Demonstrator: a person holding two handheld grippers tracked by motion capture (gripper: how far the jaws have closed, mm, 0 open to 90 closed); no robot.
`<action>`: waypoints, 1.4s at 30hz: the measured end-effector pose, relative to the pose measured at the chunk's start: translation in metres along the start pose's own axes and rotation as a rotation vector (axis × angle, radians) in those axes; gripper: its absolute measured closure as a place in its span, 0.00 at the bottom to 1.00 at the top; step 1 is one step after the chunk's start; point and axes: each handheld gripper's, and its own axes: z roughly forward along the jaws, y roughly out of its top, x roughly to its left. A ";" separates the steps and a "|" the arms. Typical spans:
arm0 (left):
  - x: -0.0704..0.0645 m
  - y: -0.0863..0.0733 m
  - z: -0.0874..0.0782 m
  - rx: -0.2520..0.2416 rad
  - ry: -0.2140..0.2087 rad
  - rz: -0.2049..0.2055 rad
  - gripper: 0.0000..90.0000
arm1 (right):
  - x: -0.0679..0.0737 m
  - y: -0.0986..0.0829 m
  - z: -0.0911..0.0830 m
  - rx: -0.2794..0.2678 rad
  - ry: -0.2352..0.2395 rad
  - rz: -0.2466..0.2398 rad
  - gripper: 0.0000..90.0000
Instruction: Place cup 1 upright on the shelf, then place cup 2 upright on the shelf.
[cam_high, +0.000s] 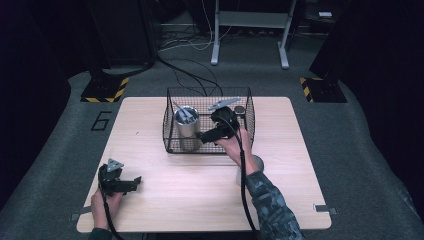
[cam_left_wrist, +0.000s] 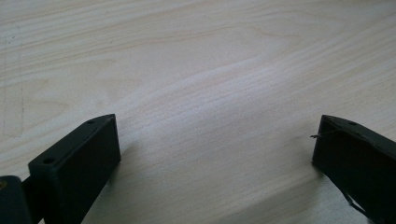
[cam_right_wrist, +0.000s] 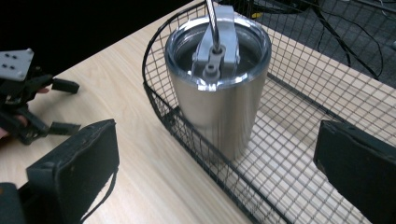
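While poised wide open beside shiny steel lidded tumbler (cam_right_wrist: 218, 79) in black wire basket (cam_right_wrist: 289, 186): right gripper (cam_high: 206, 135); advised squaring, upright grip. Left gripper (cam_high: 136, 183): open, idle near-left.

Pale wood bench (cam_high: 165, 190) on grey carpet (cam_high: 345, 140), cables (cam_high: 185, 70) trailing behind, hazard-striped feet (cam_high: 106, 90) either side, a grey frame (cam_high: 250, 20), surroundings pretty dark, maybe curtains.
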 end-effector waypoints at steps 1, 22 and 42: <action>0.000 0.000 0.000 0.001 0.000 0.000 0.01 | 0.000 -0.003 -0.003 -0.002 0.000 0.008 0.00; 0.000 0.000 0.001 -0.012 0.003 0.004 0.01 | 0.004 -0.080 -0.066 -0.001 -0.064 0.037 0.00; 0.000 0.001 0.001 -0.007 0.000 0.006 0.01 | -0.013 -0.151 -0.087 0.031 -0.181 0.164 0.00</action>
